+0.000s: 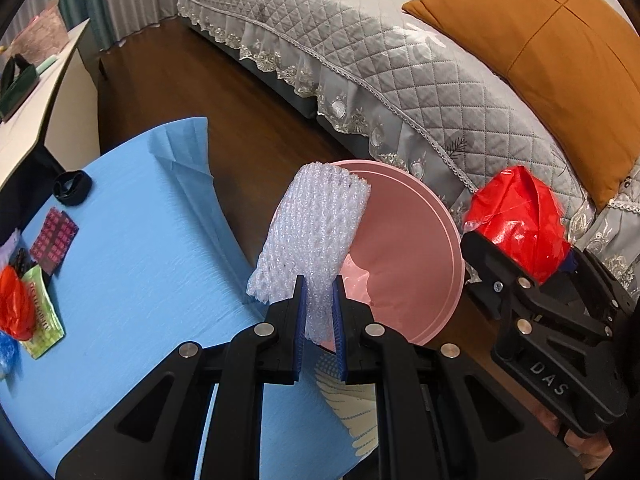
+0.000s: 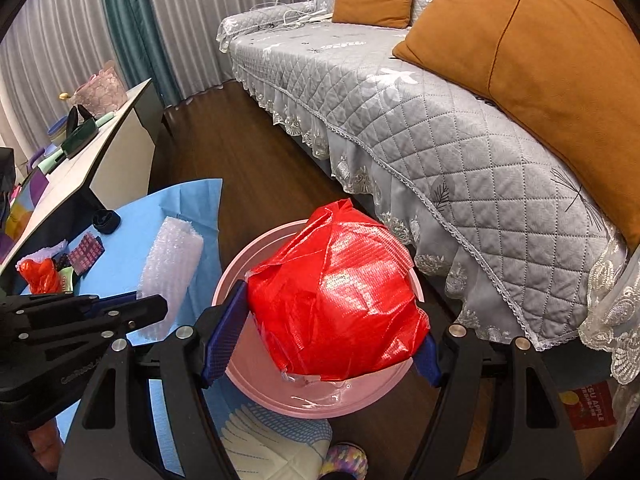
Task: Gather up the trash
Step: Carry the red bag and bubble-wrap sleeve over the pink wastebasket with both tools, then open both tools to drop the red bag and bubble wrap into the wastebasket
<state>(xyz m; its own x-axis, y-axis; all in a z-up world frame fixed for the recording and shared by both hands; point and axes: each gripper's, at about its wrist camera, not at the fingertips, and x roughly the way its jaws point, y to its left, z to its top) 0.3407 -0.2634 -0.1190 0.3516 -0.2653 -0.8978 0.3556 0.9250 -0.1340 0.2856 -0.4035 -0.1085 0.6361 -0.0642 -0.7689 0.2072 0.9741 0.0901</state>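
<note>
My left gripper point(image 1: 319, 322) is shut on a white foam net sleeve point(image 1: 312, 236), which sticks up over the near rim of a pink bin point(image 1: 432, 236). My right gripper point(image 2: 320, 332) is shut on a crumpled red plastic bag point(image 2: 340, 292), held right above the same pink bin point(image 2: 276, 392). In the left wrist view the red plastic bag point(image 1: 520, 220) and the right gripper point(image 1: 532, 272) hang at the bin's right side. From the right wrist camera, the foam sleeve point(image 2: 170, 268) and the left gripper point(image 2: 132, 304) show at the left, over the blue table edge.
A blue-covered table point(image 1: 132, 248) carries more litter at its left end: a red bag point(image 1: 16, 300), a green packet point(image 1: 44, 312), a dark patterned wrapper point(image 1: 54, 240) and a black ring point(image 1: 72, 186). A grey quilted sofa point(image 1: 400, 60) with orange cushions point(image 1: 552, 52) stands behind the bin. A white desk point(image 1: 40, 92) is at the left.
</note>
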